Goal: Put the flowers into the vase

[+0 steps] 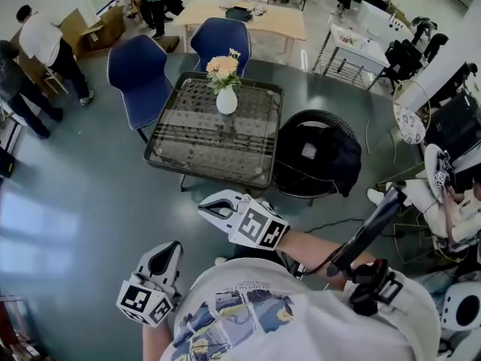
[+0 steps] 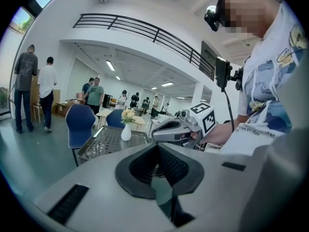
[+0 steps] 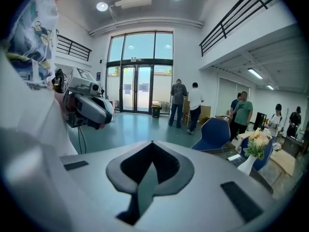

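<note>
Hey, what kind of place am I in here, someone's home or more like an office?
Likely a big open workspace or lab hall, not a home: a railed mezzanine, tall glass entrance doors, and people standing around worktables.

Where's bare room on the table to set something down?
The whole near half of the table is bare, as are the strips left and right of the vase. Crowded: the far edge by the blue chairs, and the right side by the black round chair.

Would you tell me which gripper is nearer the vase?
Right. The right gripper is short of the table holding the vase; the left gripper is farther back, by the person's chest.
</note>
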Available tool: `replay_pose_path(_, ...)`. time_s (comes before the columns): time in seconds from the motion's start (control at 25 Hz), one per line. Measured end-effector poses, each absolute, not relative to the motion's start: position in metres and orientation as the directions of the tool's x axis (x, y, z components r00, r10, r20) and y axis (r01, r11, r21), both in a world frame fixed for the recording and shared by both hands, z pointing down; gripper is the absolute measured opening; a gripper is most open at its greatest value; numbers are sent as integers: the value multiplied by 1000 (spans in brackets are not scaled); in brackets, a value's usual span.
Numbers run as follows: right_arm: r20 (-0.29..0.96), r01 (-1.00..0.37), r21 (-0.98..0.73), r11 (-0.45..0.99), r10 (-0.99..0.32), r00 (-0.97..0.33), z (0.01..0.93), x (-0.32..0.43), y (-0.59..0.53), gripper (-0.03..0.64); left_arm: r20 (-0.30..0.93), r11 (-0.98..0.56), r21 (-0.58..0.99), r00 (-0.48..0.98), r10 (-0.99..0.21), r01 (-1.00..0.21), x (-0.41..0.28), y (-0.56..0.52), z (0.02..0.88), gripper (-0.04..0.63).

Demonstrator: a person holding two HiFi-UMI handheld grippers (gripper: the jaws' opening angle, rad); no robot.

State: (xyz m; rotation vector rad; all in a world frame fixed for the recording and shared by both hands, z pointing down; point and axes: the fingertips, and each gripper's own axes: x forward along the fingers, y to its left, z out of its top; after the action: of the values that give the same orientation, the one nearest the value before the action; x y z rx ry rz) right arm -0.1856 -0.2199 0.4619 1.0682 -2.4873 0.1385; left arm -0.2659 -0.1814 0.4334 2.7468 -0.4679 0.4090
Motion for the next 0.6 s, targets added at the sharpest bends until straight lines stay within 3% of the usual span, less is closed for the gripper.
replay_pose_path(0.6,433,-664,98,741,-633,-642,450,-220,-214,11,321,-887,267,902,-287,-377,-287,-174,431,9)
